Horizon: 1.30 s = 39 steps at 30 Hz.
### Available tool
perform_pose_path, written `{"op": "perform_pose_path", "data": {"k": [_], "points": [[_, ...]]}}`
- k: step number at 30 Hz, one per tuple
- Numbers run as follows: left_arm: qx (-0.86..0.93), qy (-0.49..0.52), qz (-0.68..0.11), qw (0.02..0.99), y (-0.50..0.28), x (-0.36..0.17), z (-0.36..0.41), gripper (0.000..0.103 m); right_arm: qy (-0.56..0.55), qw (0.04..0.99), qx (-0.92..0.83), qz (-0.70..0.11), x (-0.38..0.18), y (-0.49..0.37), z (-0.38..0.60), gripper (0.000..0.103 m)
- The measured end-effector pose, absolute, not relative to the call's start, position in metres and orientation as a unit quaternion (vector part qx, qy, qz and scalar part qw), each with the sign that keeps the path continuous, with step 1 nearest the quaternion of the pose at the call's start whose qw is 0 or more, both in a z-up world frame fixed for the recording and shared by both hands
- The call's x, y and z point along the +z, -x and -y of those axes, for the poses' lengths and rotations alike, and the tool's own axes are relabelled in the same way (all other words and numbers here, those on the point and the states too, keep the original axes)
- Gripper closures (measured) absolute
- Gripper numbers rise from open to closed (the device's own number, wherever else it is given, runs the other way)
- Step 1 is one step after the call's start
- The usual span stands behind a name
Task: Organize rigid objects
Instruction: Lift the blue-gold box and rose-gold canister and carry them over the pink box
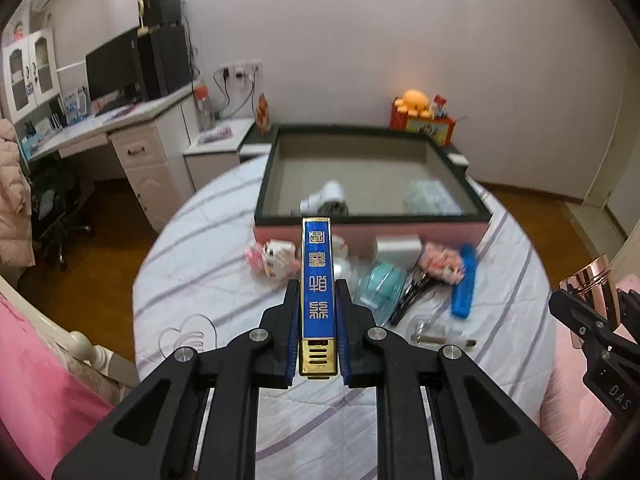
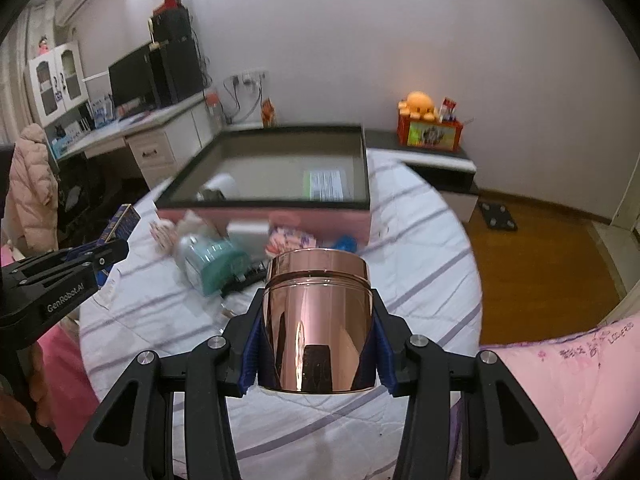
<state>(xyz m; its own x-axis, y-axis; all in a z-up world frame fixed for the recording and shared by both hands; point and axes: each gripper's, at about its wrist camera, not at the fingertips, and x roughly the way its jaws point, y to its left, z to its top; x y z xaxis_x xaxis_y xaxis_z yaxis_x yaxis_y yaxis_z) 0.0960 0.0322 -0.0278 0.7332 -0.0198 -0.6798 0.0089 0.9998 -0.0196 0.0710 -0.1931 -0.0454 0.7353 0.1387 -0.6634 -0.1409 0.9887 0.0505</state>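
Left gripper: jaws clamped on a blue-and-gold harmonica, pads on its two long flat faces, roughly the rear half gripped, front half jutting ahead past the fingertips. It reads as stiff and metal-edged, probably moderately heavy for its size. The gold ends look polished, so expect some slip if you tilt it nose-down; your hold on the broad blue faces is the sound one. Keep off the gold end.

Right gripper: jaws stand partly apart, pressed on either side of a rose-gold metal canister, lidded end ahead of the fingertips. The wall is mirror-smooth and curved, so each pad meets it only along a narrow strip. Judge it slippery and prone to rolling in the pads. Whether it holds anything, and so its weight, cannot be told. A seam shows just behind the lid; grip stays below it, which is wise, since the lid may come loose.

Ahead of both grippers, on the striped bedcover: a pink storage box, open, with a white item and a wrapped packet inside. Between your fingertips and the box lies a clutter: a teal container, a blue case, pink packets; details are blurred.

Both pieces are rigid; set them down rather than dropping them, as the canister would likely dent or scuff.
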Motion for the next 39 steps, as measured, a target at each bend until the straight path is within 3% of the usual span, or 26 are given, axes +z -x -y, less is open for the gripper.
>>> {"op": "perform_pose_path", "data": {"k": [18,39], "points": [[-0.017,-0.006,-0.277,0.961,-0.062,0.032,-0.022,0.088,0.014,0.961,0.095,-0.261,0.011,-0.039,0.178,0.056],[-0.006,-0.004,-0.282,0.959,-0.068,0.026,-0.018,0.088,0.014,0.962,0.103,-0.252,0.008,-0.037,0.175,0.055]]}}
